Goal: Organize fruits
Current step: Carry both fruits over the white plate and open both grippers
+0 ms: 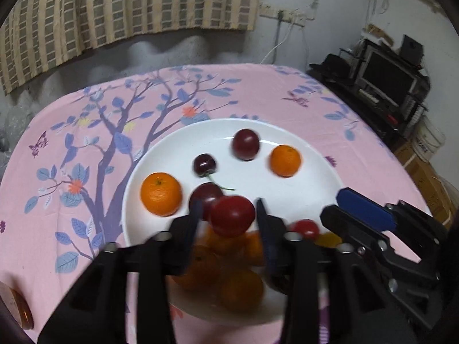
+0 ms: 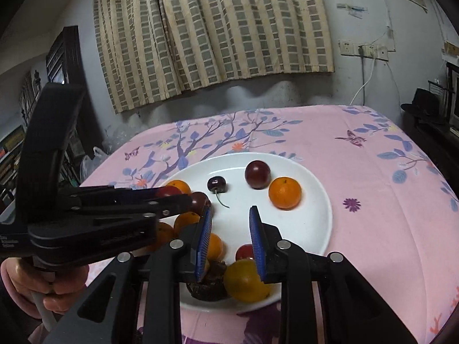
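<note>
Red fruit [image 1: 232,215] between parted left fingers [image 1: 195,215].

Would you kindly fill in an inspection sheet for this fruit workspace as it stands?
Surface: pink floral tablecloth, with a white plate on it.
Job's things: oranges, dark cherry, plum and yellow fruit, all on the plate.
Clutter: brownish object at the cloth's edge, unclear.
Grippers: left gripper open, red fruit between its jaws; right gripper open, empty.
Cables: white cable hanging from wall socket.
Surroundings: checked curtain, dark equipment rack.
</note>
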Demonstrator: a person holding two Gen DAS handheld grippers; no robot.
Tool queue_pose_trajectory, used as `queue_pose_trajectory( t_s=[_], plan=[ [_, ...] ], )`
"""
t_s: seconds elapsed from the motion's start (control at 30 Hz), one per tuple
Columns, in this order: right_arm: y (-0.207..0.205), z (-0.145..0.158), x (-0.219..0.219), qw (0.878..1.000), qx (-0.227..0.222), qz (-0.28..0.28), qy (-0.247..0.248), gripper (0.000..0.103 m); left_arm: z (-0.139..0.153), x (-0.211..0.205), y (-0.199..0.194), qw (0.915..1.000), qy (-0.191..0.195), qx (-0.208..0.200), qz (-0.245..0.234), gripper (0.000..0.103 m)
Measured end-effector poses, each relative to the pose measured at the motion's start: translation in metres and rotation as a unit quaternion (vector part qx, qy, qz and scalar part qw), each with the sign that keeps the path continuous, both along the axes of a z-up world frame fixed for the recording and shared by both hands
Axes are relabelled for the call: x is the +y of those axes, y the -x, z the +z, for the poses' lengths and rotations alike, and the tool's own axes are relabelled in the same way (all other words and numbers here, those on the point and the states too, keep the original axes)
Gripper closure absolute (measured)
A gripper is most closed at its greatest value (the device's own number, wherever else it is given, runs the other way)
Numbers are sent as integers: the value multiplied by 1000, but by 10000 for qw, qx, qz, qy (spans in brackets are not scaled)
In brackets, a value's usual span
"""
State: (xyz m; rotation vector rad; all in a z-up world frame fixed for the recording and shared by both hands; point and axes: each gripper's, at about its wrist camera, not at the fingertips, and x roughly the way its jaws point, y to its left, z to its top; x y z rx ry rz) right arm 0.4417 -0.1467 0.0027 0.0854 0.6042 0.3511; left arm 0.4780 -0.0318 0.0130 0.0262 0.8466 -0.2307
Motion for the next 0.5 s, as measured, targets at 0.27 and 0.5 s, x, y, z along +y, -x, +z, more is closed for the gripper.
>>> queue_pose_trajectory(
  t_s=[0.27,0.5],
  plan=[
    [44,13,-3,10000,44,43,72,14,34,39,68,9979,270,-509,288,8],
    [121,4,14,9962,258,831,-28,9,27,76,177,9958,319,-692,506,5]
  ],
)
